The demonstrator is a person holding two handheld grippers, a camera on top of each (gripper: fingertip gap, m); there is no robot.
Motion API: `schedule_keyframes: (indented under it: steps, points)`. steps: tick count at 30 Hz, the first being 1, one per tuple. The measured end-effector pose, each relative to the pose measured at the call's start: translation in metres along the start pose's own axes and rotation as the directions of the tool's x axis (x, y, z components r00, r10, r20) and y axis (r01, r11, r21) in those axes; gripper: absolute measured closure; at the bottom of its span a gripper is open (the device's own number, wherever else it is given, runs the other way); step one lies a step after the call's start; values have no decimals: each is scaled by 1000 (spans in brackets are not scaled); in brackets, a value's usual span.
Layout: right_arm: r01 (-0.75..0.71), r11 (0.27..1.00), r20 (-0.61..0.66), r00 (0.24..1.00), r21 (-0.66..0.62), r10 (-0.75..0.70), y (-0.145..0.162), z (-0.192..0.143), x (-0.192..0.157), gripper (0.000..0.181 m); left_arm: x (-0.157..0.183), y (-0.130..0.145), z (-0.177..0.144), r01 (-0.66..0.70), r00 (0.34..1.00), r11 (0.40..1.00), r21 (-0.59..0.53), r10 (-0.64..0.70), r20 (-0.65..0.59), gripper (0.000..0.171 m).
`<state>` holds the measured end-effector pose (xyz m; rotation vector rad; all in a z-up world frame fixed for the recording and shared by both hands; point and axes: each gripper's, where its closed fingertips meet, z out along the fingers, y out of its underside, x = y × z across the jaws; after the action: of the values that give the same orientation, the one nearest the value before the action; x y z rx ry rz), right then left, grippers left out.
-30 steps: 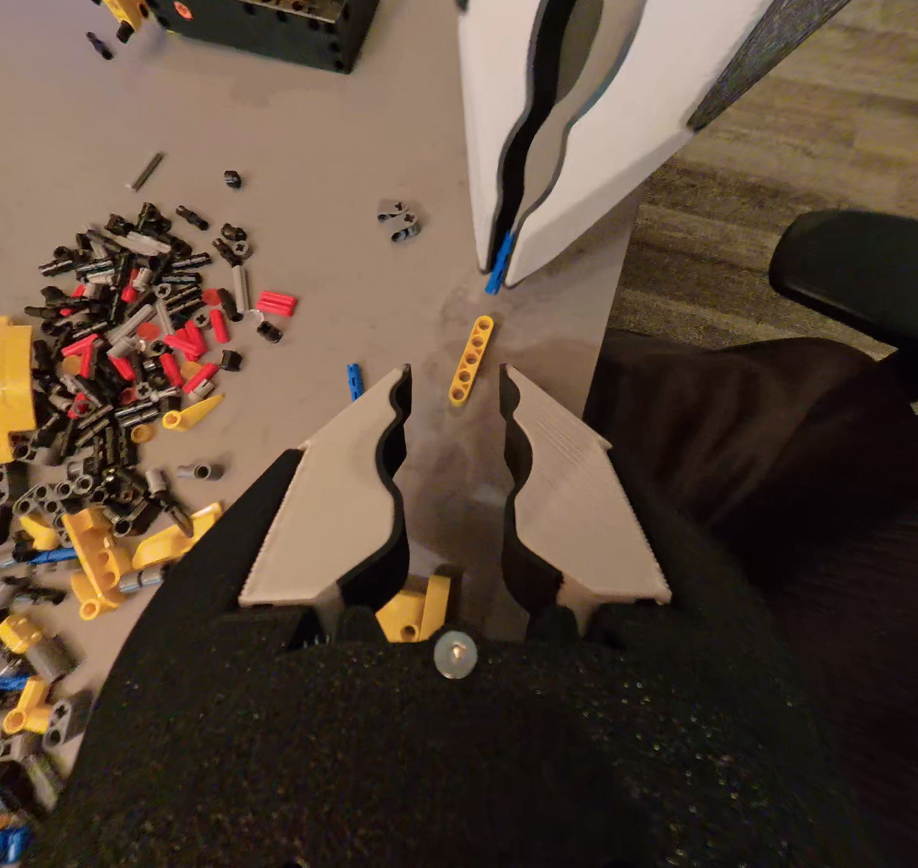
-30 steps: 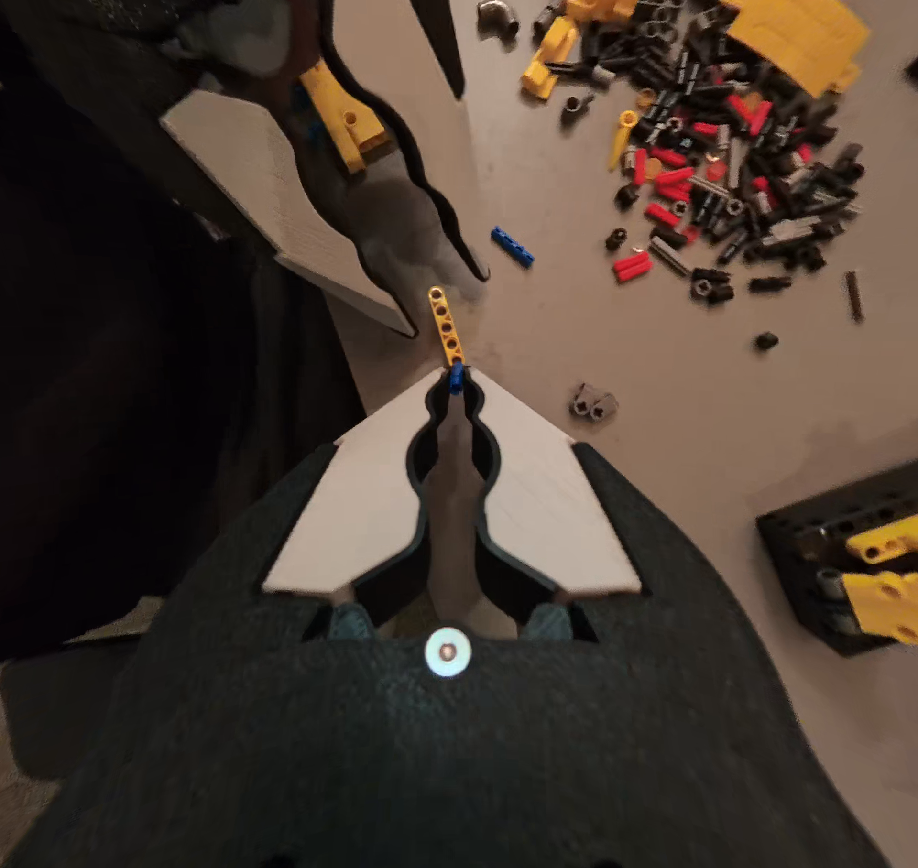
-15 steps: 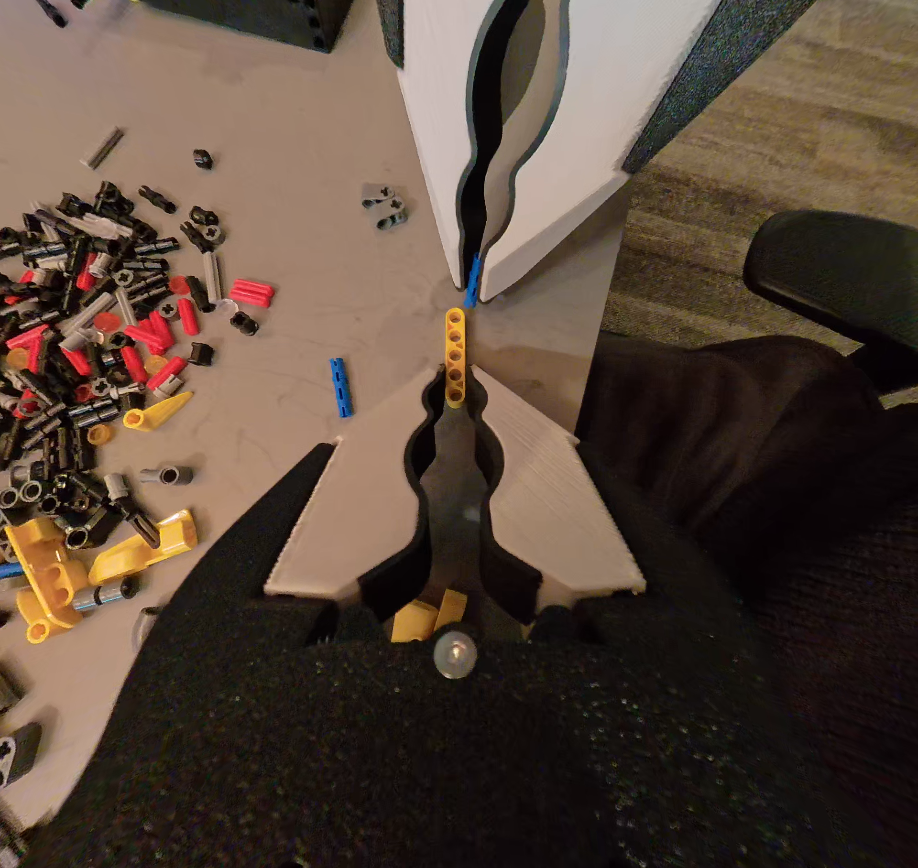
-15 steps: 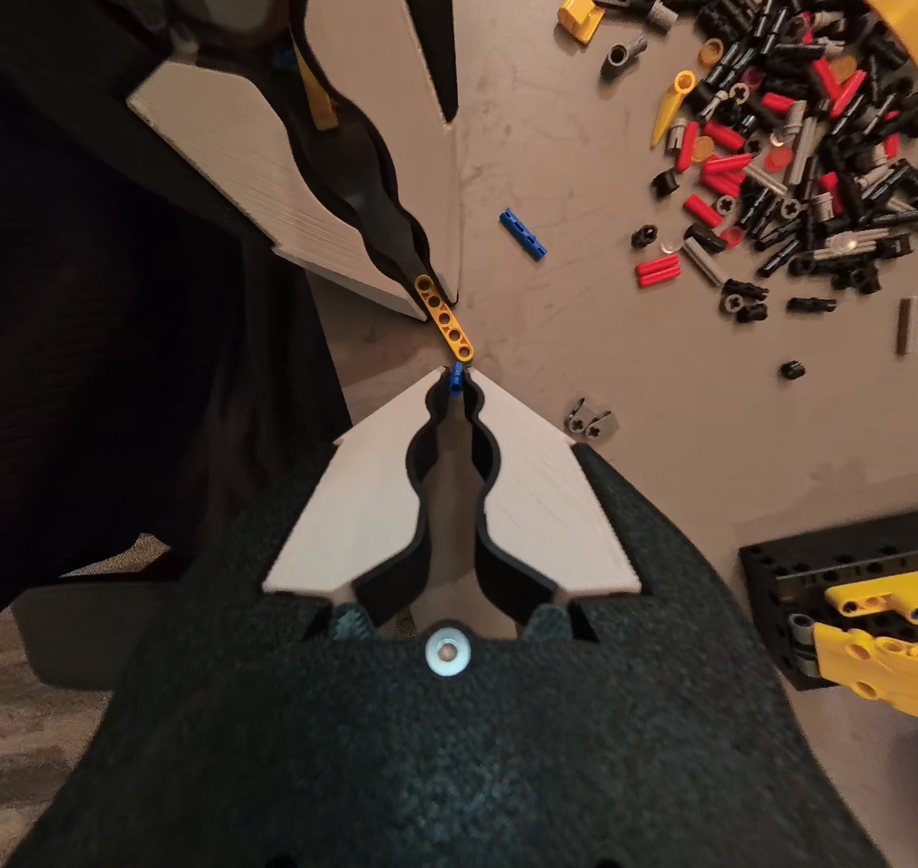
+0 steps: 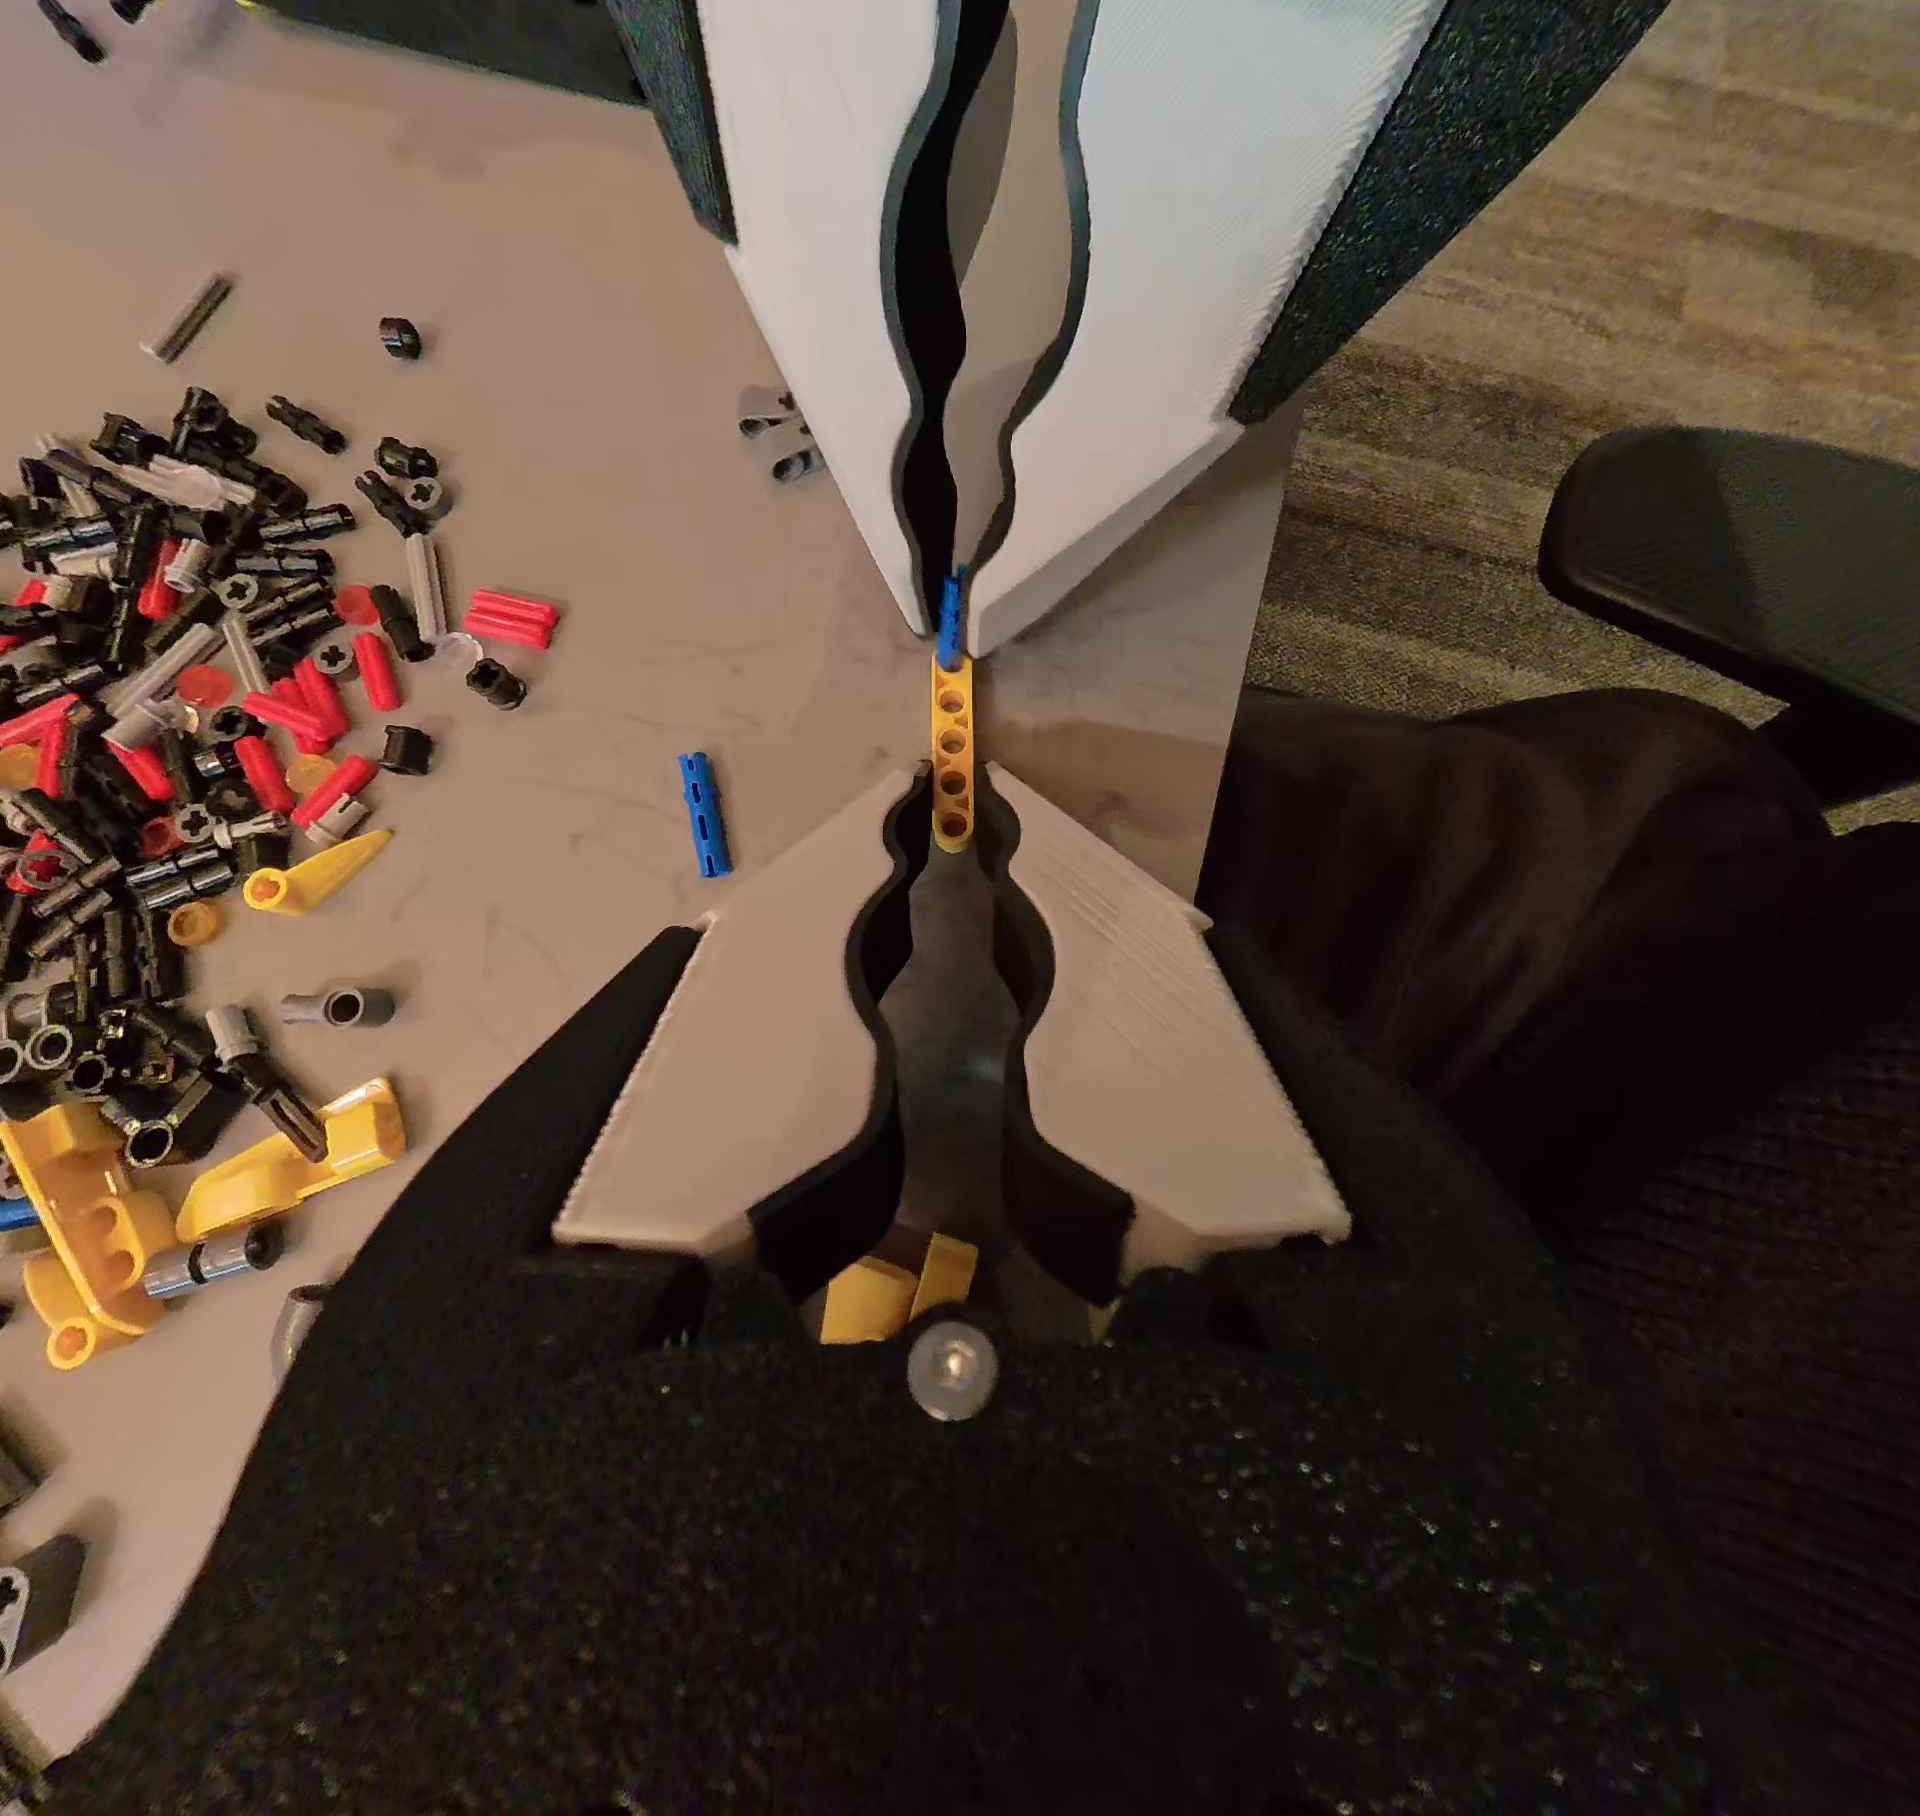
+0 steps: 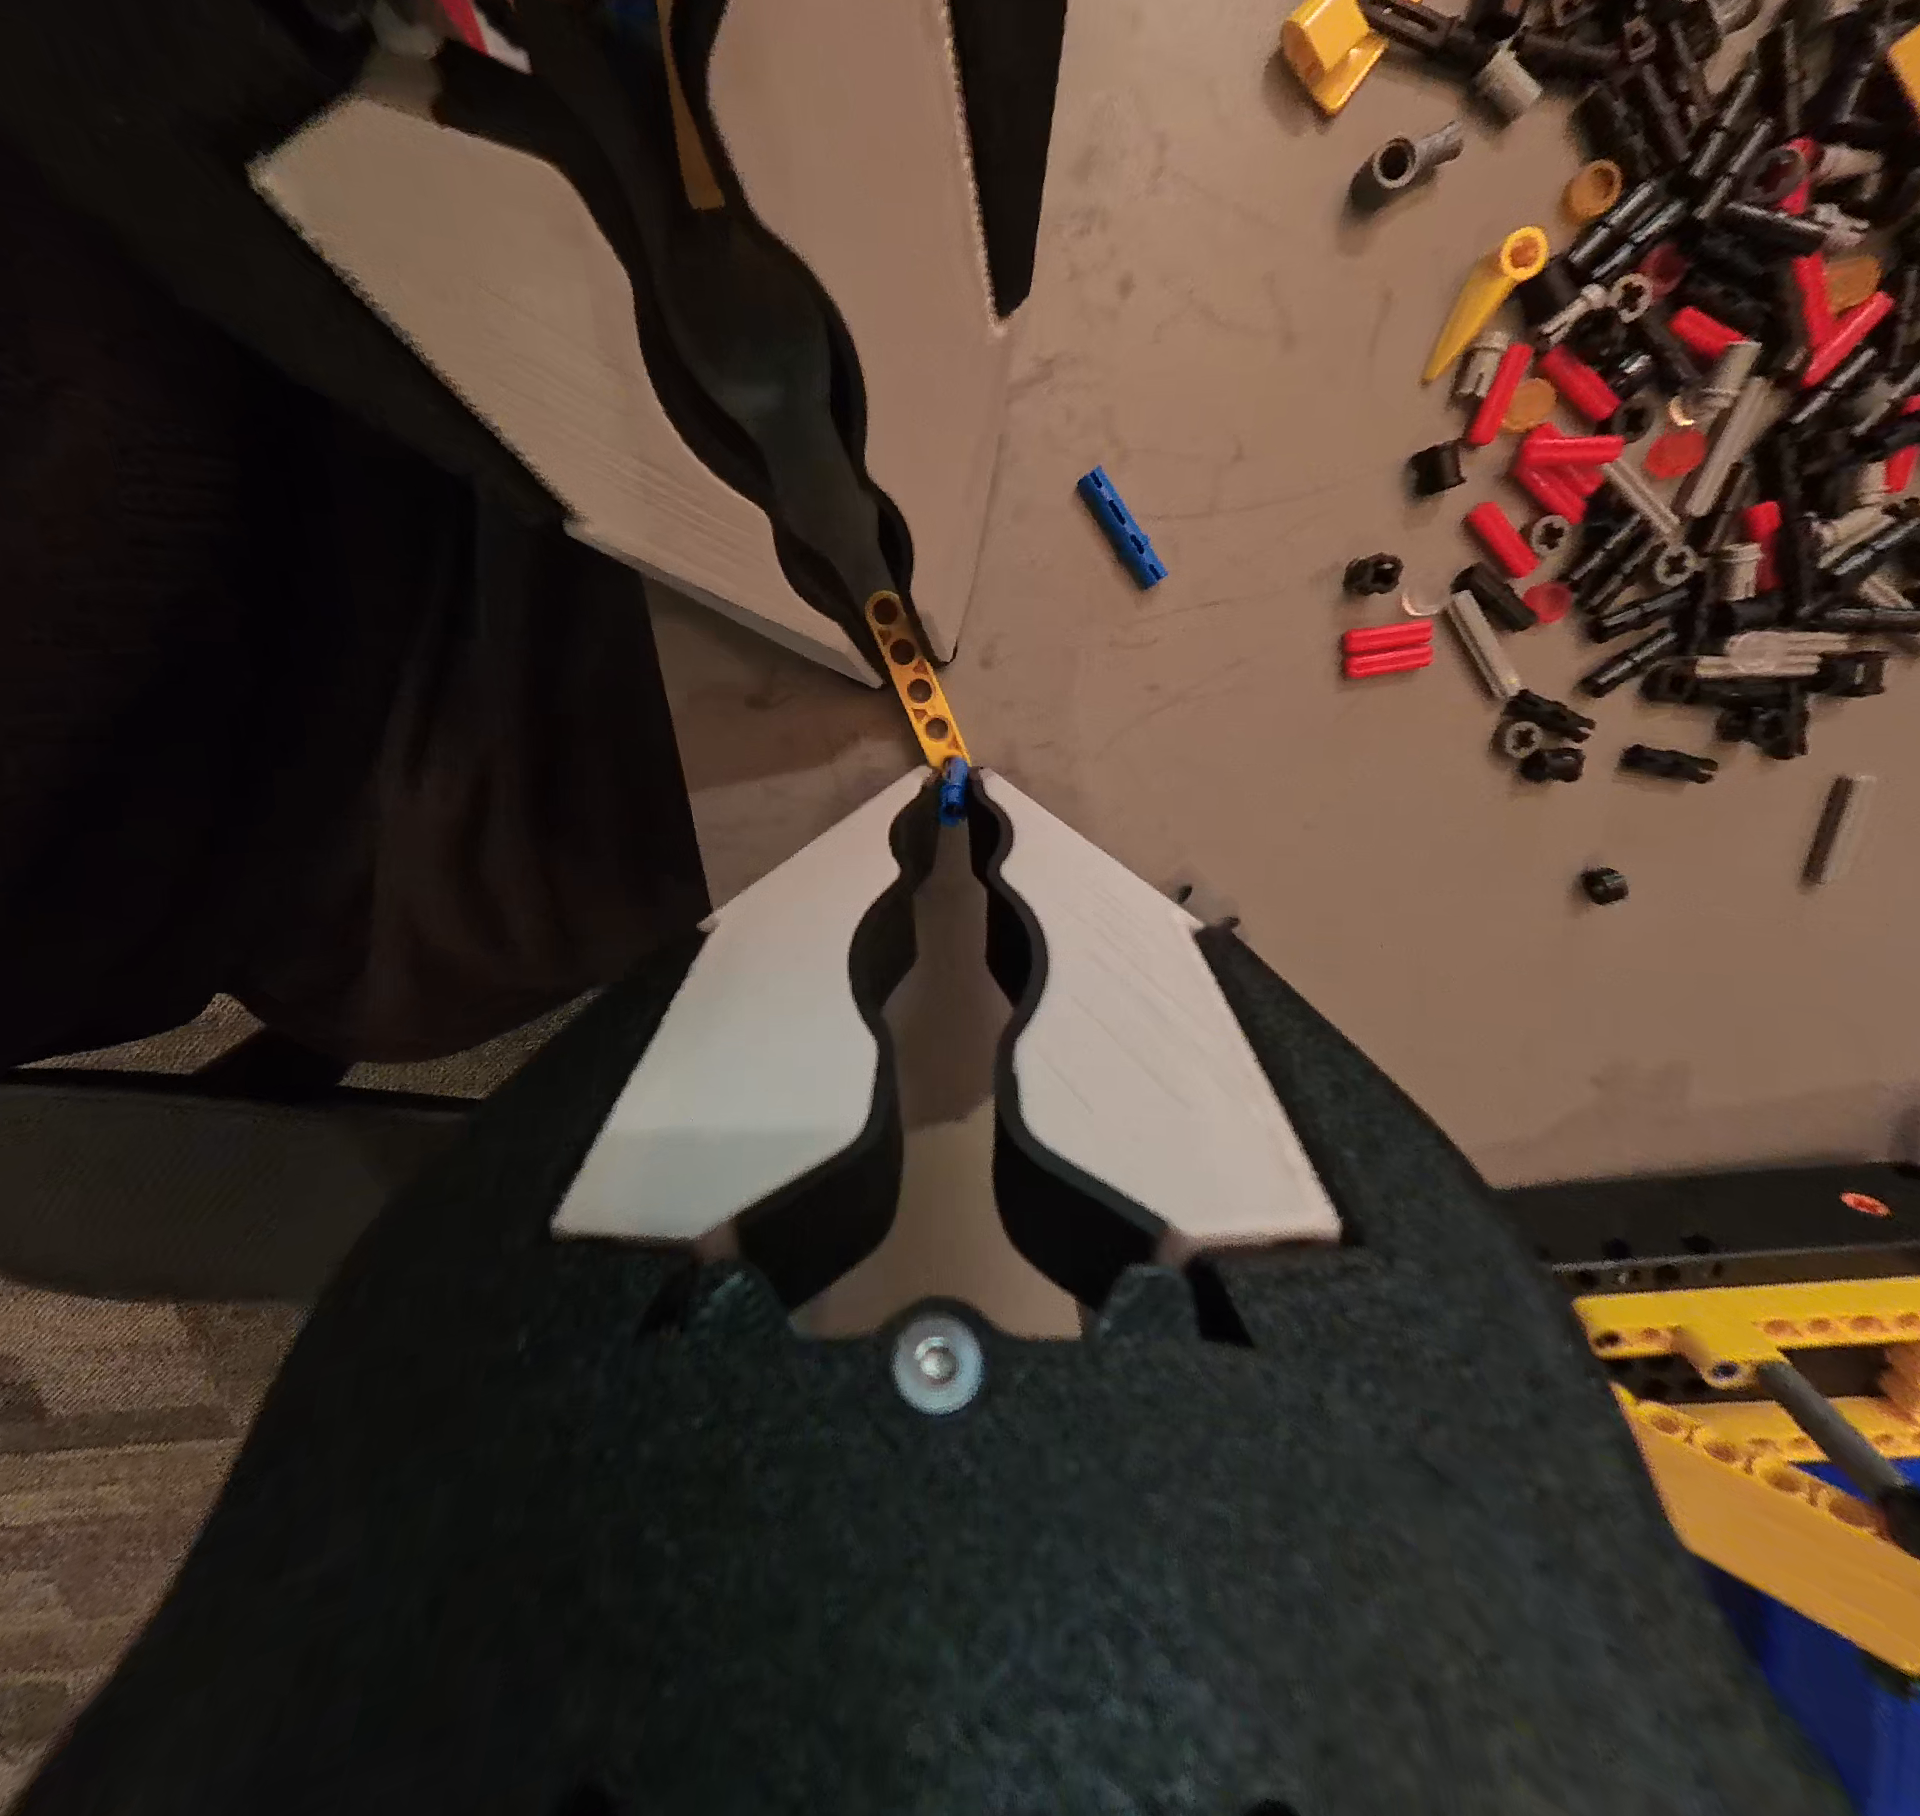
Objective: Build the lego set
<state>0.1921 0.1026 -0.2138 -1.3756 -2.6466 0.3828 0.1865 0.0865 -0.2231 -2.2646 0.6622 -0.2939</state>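
bare table [image 5: 644, 239] between parts pile [image 5: 156, 727] and claws

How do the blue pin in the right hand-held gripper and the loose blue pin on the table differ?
The held blue pin is pinched at the right hand-held gripper tips, touching the yellow beam; the loose blue pin lies flat and alone on the table. The held one is mostly hidden, the loose one fully visible. Both are blue.

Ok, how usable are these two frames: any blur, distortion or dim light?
Left wrist view: warm dim light, fisheye bending at the edges, yellow beam and blue pin sharp. Right wrist view: same light, left gripper and parts pile slightly smeared.
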Motion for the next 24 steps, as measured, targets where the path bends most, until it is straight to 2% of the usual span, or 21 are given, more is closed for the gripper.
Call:
schedule_keyframes:
  steps: [12, 19, 24]
  points:
    - [16, 998, 71, 997, -54, -12, 1, 1, -1, 177, 0, 0, 0, 22, 1000, 1000, 3, -22, -16, 165]
    - [-31, 996, 118, 992, -82, 41, 0, 2, -2, 177, 0, 0, 0, -27, 999, 1000, 1, 27, 29, 164]
    - [-89, 992, 145, 984, -94, 102, -1, 2, -1, 178, 0, 0, 0, -10, 1000, 1000, 2, 10, 12, 165]
